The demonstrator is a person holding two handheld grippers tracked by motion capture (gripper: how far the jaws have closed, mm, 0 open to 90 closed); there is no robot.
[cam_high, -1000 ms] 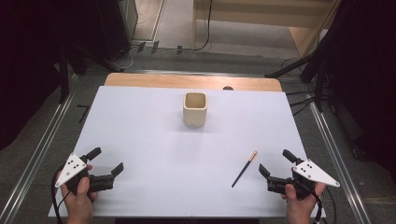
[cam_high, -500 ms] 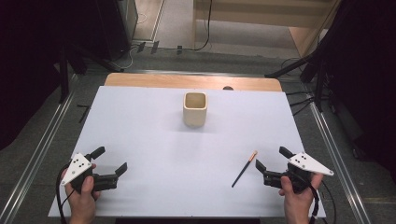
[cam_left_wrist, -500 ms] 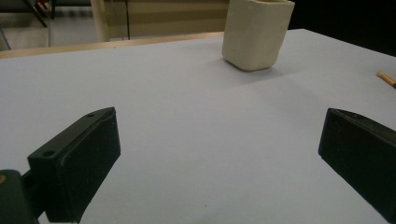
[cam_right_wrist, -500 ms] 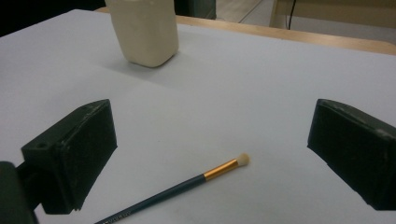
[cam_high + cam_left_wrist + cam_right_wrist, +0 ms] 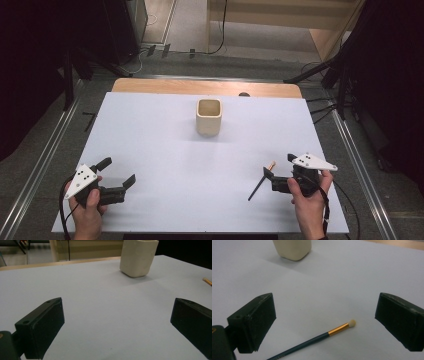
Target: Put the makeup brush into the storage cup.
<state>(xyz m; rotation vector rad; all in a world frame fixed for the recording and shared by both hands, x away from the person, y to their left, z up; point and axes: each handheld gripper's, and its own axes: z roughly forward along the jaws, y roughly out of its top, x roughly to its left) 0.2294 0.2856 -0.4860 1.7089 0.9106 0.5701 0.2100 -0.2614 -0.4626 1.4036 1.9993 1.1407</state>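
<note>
Jaws of the right hand-held gripper (image 5: 277,176) stand wide apart near the front edge of the white surface (image 5: 150,135), and the slim dark-handled brush with a gold ferrule and pale tip (image 5: 312,340) lies flat between them, touching neither. Over at the front left, the left hand-held gripper (image 5: 117,177) is just as wide open above bare surface, gripping nothing. Farther back, near the middle, the cream square-sided cup (image 5: 208,116) stands upright, well apart from both; from above its inside looks empty.
</note>
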